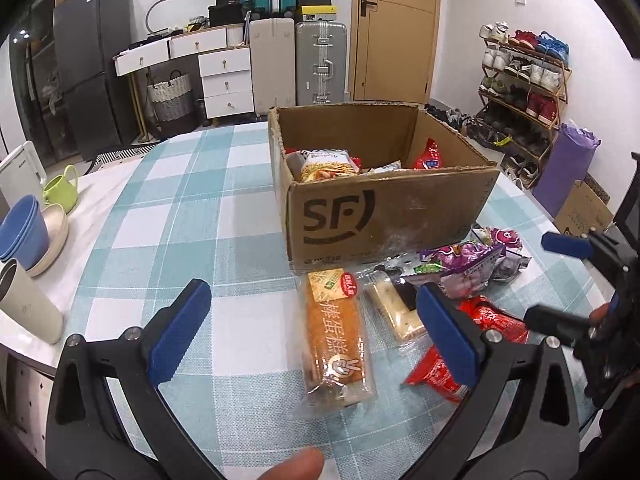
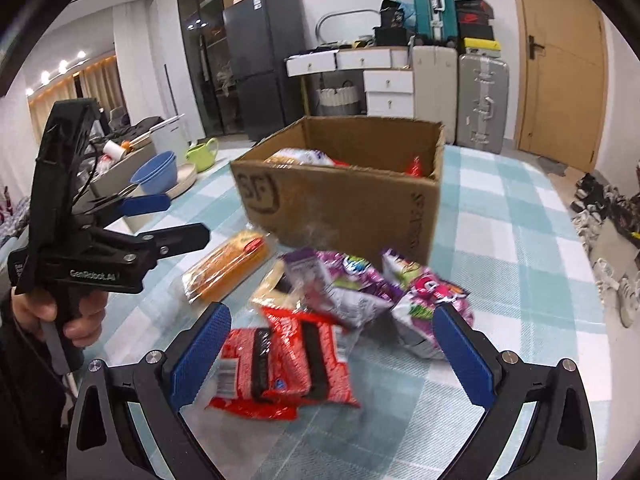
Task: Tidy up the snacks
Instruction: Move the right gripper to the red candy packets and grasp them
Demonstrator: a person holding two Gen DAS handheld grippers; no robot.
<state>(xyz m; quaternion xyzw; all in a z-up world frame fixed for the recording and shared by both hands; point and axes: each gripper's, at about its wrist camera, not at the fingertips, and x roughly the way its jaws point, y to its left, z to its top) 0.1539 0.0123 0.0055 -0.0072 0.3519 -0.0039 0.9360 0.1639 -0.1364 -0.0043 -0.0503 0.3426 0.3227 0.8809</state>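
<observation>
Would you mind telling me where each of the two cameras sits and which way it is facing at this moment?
Left wrist: rides the open left gripper, looking over an orange cake pack toward the cardboard box; a fingertip shows below.
Right wrist: rides the open right gripper, looking over red snack packs toward the box; the left hand shows.
Shared: box, cake pack, checked tablecloth, and each other's gripper.

Wooden door (image 1: 394,28), white drawers (image 1: 226,80), shoe rack (image 1: 524,92)
</observation>
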